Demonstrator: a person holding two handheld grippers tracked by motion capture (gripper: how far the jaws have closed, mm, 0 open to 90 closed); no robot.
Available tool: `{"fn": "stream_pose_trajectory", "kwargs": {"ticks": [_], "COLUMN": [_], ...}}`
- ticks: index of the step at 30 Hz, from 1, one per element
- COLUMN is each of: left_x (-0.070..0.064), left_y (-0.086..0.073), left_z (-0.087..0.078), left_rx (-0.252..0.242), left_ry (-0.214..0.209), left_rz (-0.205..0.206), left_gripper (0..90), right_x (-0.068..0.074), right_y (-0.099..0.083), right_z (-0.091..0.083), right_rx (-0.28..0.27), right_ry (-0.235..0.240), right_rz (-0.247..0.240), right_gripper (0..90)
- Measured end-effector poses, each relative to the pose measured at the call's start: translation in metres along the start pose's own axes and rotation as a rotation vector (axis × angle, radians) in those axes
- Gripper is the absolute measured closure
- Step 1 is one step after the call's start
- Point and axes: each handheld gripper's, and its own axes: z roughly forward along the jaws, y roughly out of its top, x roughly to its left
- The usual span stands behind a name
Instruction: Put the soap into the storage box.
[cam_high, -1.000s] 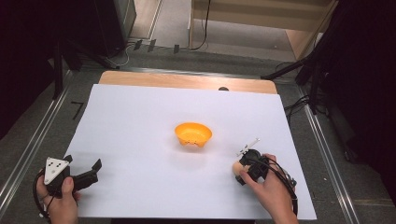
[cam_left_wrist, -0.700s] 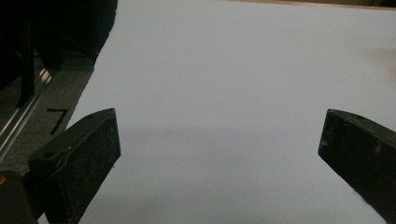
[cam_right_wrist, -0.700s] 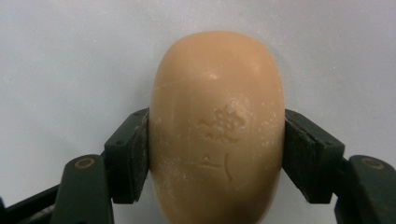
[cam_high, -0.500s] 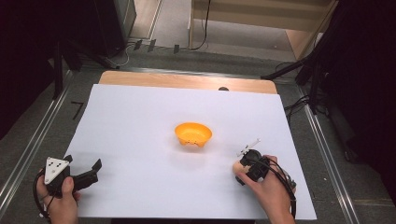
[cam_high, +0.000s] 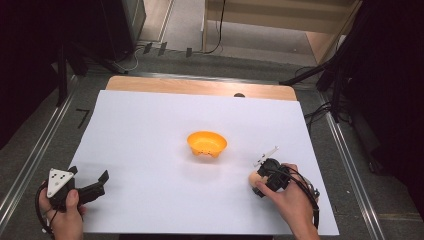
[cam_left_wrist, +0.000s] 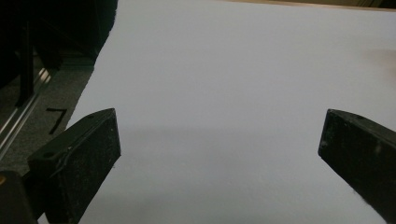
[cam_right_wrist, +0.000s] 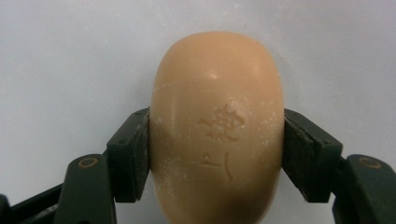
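Two jaws of the right gripper (cam_right_wrist: 215, 154) are clamped on the soap (cam_right_wrist: 217, 126), one pad on each long flank, near the widest part of the bar. From above, the soap (cam_high: 255, 180) sits at the near right of the white sheet (cam_high: 150, 130), just under the right gripper (cam_high: 267, 182), close to the person's hand. Can't tell from these views whether it's lifted or resting on the sheet.

Handling, my read:
- Small tan oval bar, stamped mark on top, light powdery scuffs. Looks dry, so probably not too slick right now.
- Likely light and stiff, won't flex. Hard squeezing could dent it or mark the surface.
- Rounded sides are the risk: pads contact a curved face, so the bar could squirt forward or back if grip is off the widest section.
- Current hold across the short axis near mid-length looks about right. I'd keep it there and keep the bar level.

Left gripper (cam_high: 87, 187) is at the near left of the sheet, jaws wide apart, nothing between them; left gripper (cam_left_wrist: 219, 154) view confirms bare sheet ahead.

Orange bowl (cam_high: 206, 143) sits mid-sheet, well apart from the soap. Plausible drop target.
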Motion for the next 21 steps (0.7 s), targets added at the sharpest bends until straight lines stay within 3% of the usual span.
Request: {"fn": "stream_pose_trajectory", "kwargs": {"ticks": [12,18,21], "left_x": [0.000,0.000,0.000], "left_y": [0.000,0.000,0.000], "left_z": [0.000,0.000,0.000], "left_rx": [0.000,-0.001,-0.002], "left_ry": [0.000,0.000,-0.001], "left_rz": [0.001,0.000,0.000], "left_gripper": [0.0,0.0,0.0], "right_x": [-0.006,-0.012,-0.015], "right_y": [0.016,0.026,0.031], "right_z": [-0.016,-0.022,-0.022], "right_rx": [-0.024,-0.050,-0.057], "right_ry": [-0.025,-0.023,0.002], "right_rz": [-0.062,-0.145,-0.193], "right_gripper": [33.6,33.6,33.5]}}
